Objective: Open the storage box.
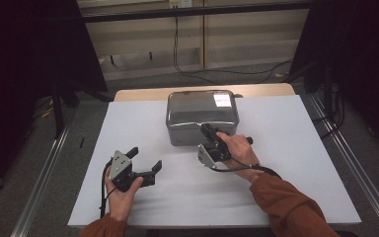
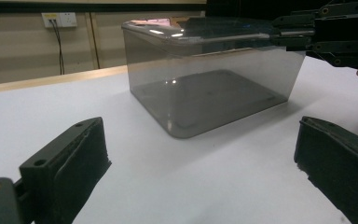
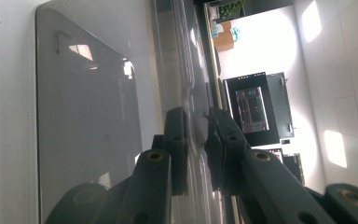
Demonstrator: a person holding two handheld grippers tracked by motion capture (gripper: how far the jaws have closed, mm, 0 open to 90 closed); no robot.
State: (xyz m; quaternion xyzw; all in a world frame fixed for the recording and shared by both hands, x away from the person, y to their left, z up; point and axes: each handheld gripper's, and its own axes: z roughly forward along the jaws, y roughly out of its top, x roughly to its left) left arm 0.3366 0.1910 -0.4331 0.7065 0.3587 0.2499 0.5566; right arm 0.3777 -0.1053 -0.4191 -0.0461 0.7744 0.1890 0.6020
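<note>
We have the smoky translucent plastic box with its lid at the white surface's far middle. Our right gripper jaws are clamped on its near lid rim; left gripper jaws stand apart. It looks light, stiff and slippery, so the rim seems the best hold.

We see a dim room with dark corners, and a bright glare patch on the lid beyond the right gripper. Close up, that gripper's own jaws look blurry, and the bright wall past them is washed out.
</note>
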